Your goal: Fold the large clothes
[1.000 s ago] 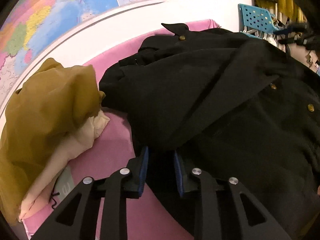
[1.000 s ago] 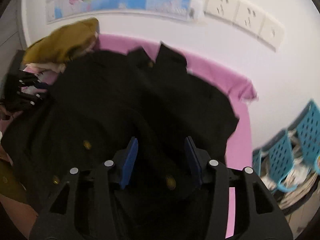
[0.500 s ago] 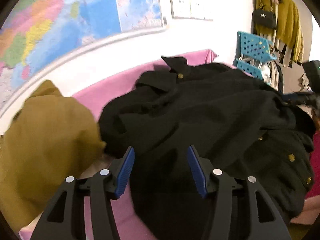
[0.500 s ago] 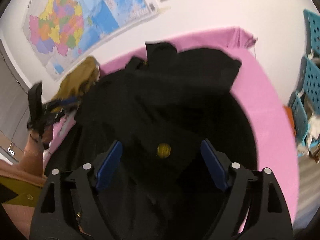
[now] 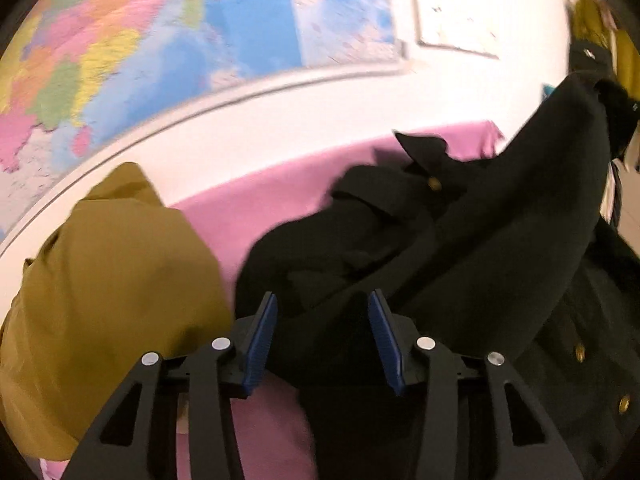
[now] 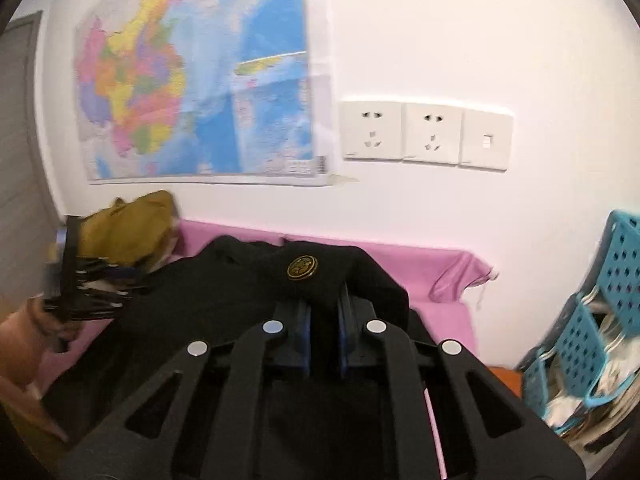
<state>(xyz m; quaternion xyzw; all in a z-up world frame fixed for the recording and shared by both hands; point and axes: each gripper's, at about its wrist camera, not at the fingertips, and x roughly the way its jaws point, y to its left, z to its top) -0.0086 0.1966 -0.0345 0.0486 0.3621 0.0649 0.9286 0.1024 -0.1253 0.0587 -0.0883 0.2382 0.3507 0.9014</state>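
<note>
A black coat (image 5: pixel 480 240) with gold buttons lies rumpled on the pink-covered table (image 5: pixel 280 200). Its right side is pulled up in a ridge toward the upper right of the left wrist view. My left gripper (image 5: pixel 322 336) hovers at the coat's near left edge, jaws closing, black cloth in the gap but the blue pads (image 5: pixel 260 332) not pressing it. My right gripper (image 6: pixel 323 308) is shut on a fold of the coat (image 6: pixel 224 292) just below a gold button (image 6: pixel 302 268), jaws still tightening. The left gripper (image 6: pixel 80 280) shows blurred at the left of the right wrist view, held by a hand (image 6: pixel 24 340).
A mustard garment (image 5: pixel 112 280) is heaped on a cream one at the table's left end, also seen as the mustard heap (image 6: pixel 132 228). A wall map (image 6: pixel 200 80) and sockets (image 6: pixel 424 136) are behind the table. Blue plastic baskets (image 6: pixel 592 320) stand to the right.
My right gripper opened wide over a gold button, then closed on the coat there and rose, lifting that side. My left gripper released its narrow grip, opened and drew back upward.
</note>
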